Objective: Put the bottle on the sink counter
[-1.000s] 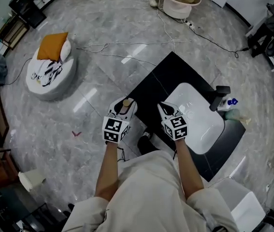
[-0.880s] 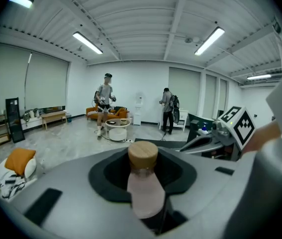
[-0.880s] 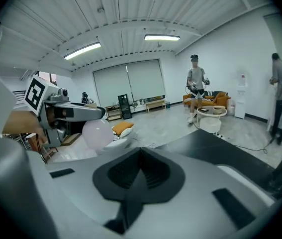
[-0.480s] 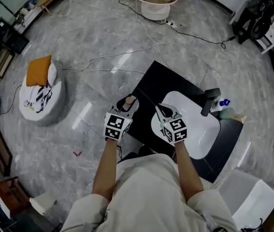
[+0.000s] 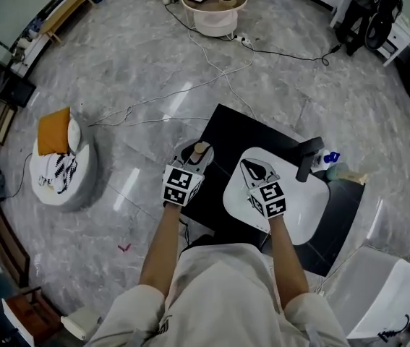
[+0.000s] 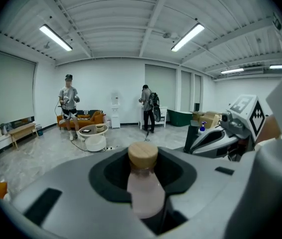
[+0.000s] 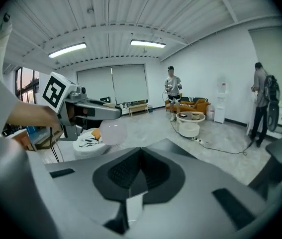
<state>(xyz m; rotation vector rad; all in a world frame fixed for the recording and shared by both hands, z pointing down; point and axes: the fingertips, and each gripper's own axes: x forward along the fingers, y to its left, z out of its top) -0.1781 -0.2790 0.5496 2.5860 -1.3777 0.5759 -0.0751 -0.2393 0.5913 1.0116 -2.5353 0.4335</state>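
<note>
A pale pink bottle (image 5: 199, 150) with a round wooden cap stands upright between the jaws of my left gripper (image 5: 194, 156), which is shut on it. They hang over the left edge of the black sink counter (image 5: 226, 132). In the left gripper view the bottle (image 6: 143, 183) fills the middle of the left gripper (image 6: 143, 171). My right gripper (image 5: 257, 170) hovers over the white basin (image 5: 302, 212), its jaws together and empty. In the right gripper view the right gripper (image 7: 140, 171) points into the room, with the bottle (image 7: 112, 132) at its left.
A black faucet (image 5: 306, 157) and a blue-topped spray bottle (image 5: 329, 157) stand at the basin's far side. Cables (image 5: 190, 85) cross the marble floor. A round white table (image 5: 214, 6) is beyond, a pouf with an orange cushion (image 5: 60, 157) at left. Two people (image 6: 68, 106) stand far off.
Both grippers have come forward over the counter. The right one now hangs over the basin, and the left one with the bottle has reached the counter's left edge.
</note>
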